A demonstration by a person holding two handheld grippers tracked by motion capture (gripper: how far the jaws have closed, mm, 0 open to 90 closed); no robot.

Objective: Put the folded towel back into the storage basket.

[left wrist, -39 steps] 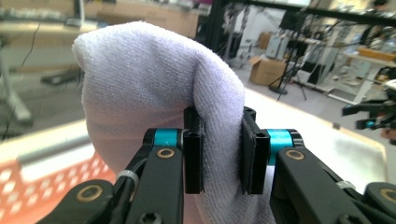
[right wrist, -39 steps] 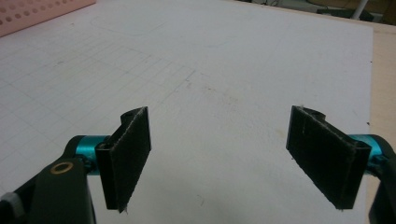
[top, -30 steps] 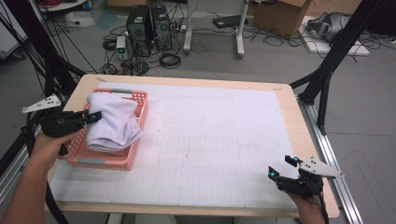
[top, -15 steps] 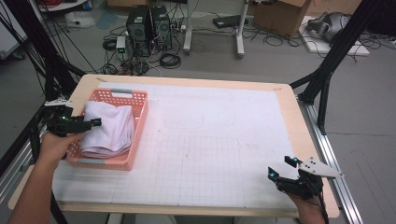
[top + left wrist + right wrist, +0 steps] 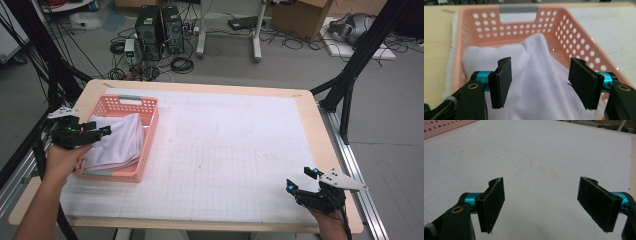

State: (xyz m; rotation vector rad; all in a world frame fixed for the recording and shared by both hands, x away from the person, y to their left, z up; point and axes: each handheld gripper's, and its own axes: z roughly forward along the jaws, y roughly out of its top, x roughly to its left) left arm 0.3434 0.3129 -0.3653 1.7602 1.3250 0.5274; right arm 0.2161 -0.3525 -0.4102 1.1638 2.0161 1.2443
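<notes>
Left gripper [image 5: 541,82] hovering over white cloth [image 5: 536,75] lying bunched in pink basket [image 5: 150,117], tabletop [image 5: 250,150] at 9 o'clock; fingers wide, holding nothing. Cloth looking soft, light, floppy, probably best pinched at raised fold. Right gripper [image 5: 549,205] idling at 5 o'clock, fingers wide.

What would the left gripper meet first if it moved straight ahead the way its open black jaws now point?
Most likely the crumpled white cloth, which lies just beyond the left gripper between its open jaws. Behind the cloth stands the far wall of the pink perforated plastic basket. The exact depth is hard to judge.
</notes>
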